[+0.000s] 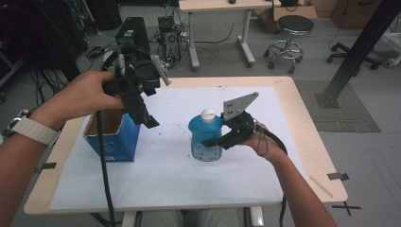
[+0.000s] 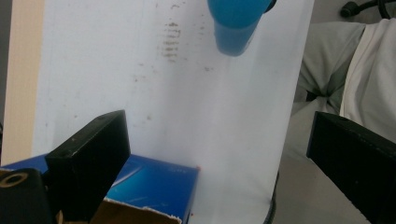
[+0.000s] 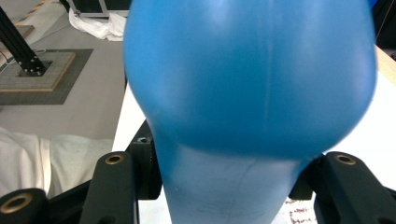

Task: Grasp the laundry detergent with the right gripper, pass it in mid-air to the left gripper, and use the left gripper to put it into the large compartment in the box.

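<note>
Blue bottle (image 1: 206,138) with a white cap (image 1: 207,114) sits upright near the middle of the white sheet (image 1: 179,175) that covers most of the table (image 1: 312,142). The right gripper (image 1: 213,142) is pinching the bottle at its lower body, jaws pressed against both sides; in the right gripper view the bottle (image 3: 252,79) bulges above the two jaws that clamp its narrower part. Whether the base touches the sheet or is just clear of it cannot be told.

Left gripper (image 1: 150,120) hangs above the table with jaws spread wide and nothing between them, just over the near right corner of the open blue box (image 1: 113,139). In the left gripper view, the box corner (image 2: 159,186) lies below the left jaw, with bare sheet (image 2: 187,116) running on to the bottle (image 2: 236,25) farther off.

Clearances: box stands at the left edge of the sheet, close to the left edge of the table. Between box and bottle lies an open strip of sheet, lightly marked with dark smudges (image 2: 172,39). Sheet is bare behind the bottle, in front of it, and to the right as far as the wooden margin. A strip of tape (image 1: 338,176) lies at the right front corner of the table.
</note>
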